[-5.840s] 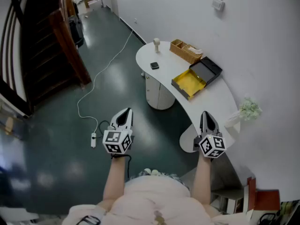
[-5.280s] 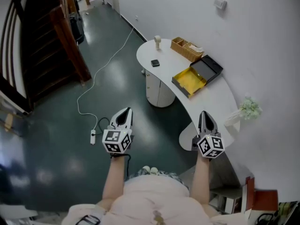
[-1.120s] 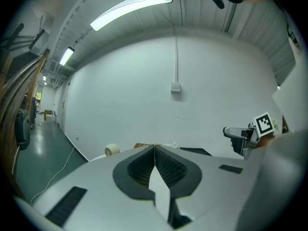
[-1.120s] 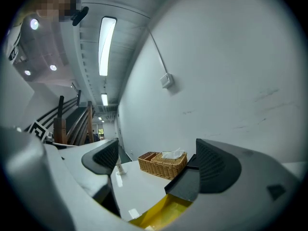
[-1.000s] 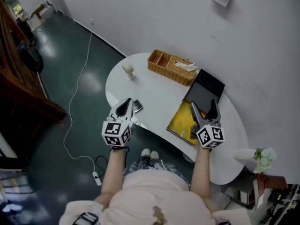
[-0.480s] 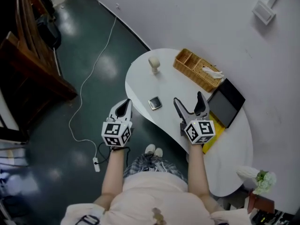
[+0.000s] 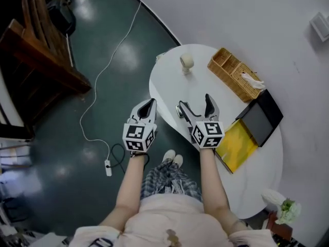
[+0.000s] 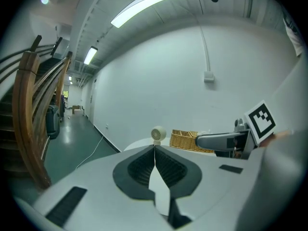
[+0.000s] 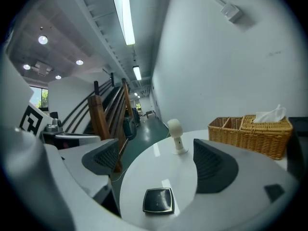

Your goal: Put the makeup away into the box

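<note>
The makeup is a small dark square compact (image 9: 158, 199) lying flat on the white round table (image 9: 159, 177), near its front edge. My right gripper (image 9: 159, 165) is open just behind and above it, a jaw on each side, nothing held. In the head view the compact (image 7: 178, 112) peeks out beside that gripper (image 7: 194, 103). The box (image 7: 235, 146) lies open to the right, with a yellow inside and a black lid (image 7: 262, 117). My left gripper (image 7: 147, 107) is shut and empty, at the table's left edge over the floor; its jaws (image 8: 155, 153) meet in a line.
A small beige fan-like stand (image 7: 187, 62) sits at the table's far side, a wicker basket (image 7: 235, 80) with tissues near the wall. White flowers (image 7: 285, 208) are at the table's right end. A wooden staircase (image 7: 41, 60) and a cable with power strip (image 7: 108, 167) are on the left.
My right gripper has swung left, from over the yellow box to the compact at the table's front edge, staying open. The left gripper stayed shut beside the table.
</note>
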`<act>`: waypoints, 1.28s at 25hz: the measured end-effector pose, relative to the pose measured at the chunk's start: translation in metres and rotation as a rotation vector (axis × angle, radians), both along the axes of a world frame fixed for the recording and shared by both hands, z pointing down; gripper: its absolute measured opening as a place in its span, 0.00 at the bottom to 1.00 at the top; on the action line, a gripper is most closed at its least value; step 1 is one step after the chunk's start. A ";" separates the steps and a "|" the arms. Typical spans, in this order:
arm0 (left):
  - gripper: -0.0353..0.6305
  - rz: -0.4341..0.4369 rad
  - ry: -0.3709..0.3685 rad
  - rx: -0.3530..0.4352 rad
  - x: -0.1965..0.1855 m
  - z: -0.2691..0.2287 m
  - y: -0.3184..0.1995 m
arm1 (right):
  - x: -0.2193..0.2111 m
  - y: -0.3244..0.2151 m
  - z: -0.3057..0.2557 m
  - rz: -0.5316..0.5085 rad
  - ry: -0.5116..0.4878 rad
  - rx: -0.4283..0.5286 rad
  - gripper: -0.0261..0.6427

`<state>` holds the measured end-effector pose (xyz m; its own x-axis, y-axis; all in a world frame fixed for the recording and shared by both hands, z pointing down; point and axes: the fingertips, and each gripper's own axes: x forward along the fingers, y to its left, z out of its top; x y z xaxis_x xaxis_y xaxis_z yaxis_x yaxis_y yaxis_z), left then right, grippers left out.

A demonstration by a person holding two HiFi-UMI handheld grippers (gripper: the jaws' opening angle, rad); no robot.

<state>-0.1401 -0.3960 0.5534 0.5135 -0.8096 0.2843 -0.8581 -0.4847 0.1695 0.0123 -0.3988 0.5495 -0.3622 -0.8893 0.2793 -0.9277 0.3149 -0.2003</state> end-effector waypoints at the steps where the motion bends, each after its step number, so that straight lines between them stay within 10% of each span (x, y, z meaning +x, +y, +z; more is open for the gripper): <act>1: 0.09 -0.001 0.004 -0.010 0.001 0.006 -0.002 | -0.004 -0.003 0.012 -0.003 0.017 -0.028 0.78; 15: 0.09 -0.001 0.031 -0.126 -0.003 0.064 0.004 | -0.032 0.007 0.148 -0.087 0.276 -0.422 0.71; 32: 0.09 0.008 0.039 -0.127 -0.014 0.060 0.008 | -0.026 0.013 0.143 -0.013 0.289 -0.446 0.53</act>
